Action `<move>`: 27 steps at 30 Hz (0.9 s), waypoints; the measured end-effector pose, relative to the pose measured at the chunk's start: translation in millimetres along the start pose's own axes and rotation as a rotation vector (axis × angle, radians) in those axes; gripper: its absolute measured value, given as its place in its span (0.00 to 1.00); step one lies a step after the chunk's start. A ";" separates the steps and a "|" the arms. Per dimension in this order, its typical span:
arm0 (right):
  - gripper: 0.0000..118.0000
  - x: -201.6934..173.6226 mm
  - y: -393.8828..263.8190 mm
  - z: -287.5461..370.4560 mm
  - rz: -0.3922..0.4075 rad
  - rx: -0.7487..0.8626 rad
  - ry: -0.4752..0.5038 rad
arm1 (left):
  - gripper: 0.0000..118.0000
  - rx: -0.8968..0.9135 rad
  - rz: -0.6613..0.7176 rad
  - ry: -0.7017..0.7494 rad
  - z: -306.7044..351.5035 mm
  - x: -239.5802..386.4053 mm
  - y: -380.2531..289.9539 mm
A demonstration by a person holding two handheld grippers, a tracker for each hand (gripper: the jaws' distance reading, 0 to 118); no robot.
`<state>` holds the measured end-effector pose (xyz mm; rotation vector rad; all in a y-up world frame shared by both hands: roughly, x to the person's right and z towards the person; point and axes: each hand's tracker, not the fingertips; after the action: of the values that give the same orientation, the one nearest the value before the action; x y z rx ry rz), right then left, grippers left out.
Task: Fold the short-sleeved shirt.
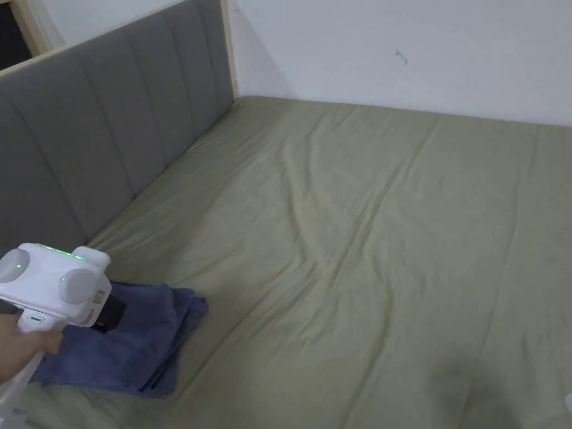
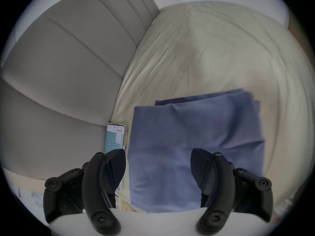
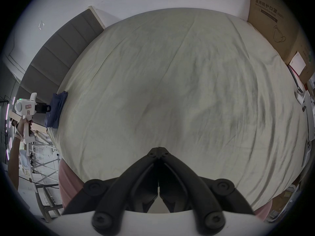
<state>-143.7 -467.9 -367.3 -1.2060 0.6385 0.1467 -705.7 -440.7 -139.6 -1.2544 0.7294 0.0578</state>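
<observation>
Left gripper (image 1: pixel 111 315) hovers over the folded blue shirt (image 1: pixel 134 346) at my bed's (image 1: pixel 363 251) near-left corner, beside the grey headboard (image 1: pixel 111 128). From its own camera, jaws stand spread above the shirt, a phone (image 2: pixel 115 138) alongside. Right gripper (image 3: pixel 158 150), jaws pressed together, hangs over bare sheet.

The short-sleeved shirt (image 2: pixel 196 146) is a plain blue garment, already folded into a compact rectangle of several layers, lying flat on the bed just ahead of and below the parted left tongs (image 2: pixel 158 164); layered edges show at its far end, well apart from the right tongs (image 3: pixel 158 148)
</observation>
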 end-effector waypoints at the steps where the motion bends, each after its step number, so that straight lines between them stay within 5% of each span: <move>1: 0.00 1.4 -1.1 0.8 -0.001 0.000 0.004 | 0.68 0.033 0.016 -0.015 11.4 0.7 2.3; 2: 0.00 2.8 -2.1 1.8 -0.004 0.002 0.008 | 0.59 0.066 0.035 -0.033 25.3 4.3 1.7; 4: 0.00 6.1 -4.0 5.1 -0.014 0.011 0.016 | 0.14 0.137 0.065 -0.095 56.0 16.7 1.4; 5: 0.00 8.1 -4.8 7.0 -0.020 0.016 0.019 | 0.02 0.174 0.080 -0.126 69.5 23.1 -0.3; 13: 0.00 28.0 -13.6 43.5 -0.052 0.118 0.047 | 0.00 0.368 0.149 -0.413 164.4 117.7 -27.0; 19: 0.00 42.3 -15.1 85.4 -0.059 0.278 0.007 | 0.00 0.576 0.124 -0.316 214.3 192.1 -52.0; 22: 0.00 52.0 -12.8 106.0 -0.103 0.358 0.075 | 0.00 0.694 0.130 -0.245 233.9 223.4 -64.7; 27: 0.00 43.5 -6.4 136.5 -0.022 0.504 -0.073 | 0.00 0.752 0.165 -0.274 257.9 249.9 -63.1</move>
<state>-53.4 -357.0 -357.0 -0.7177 0.5552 0.0073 -364.3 -322.2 -187.9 -0.4544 0.5354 0.0791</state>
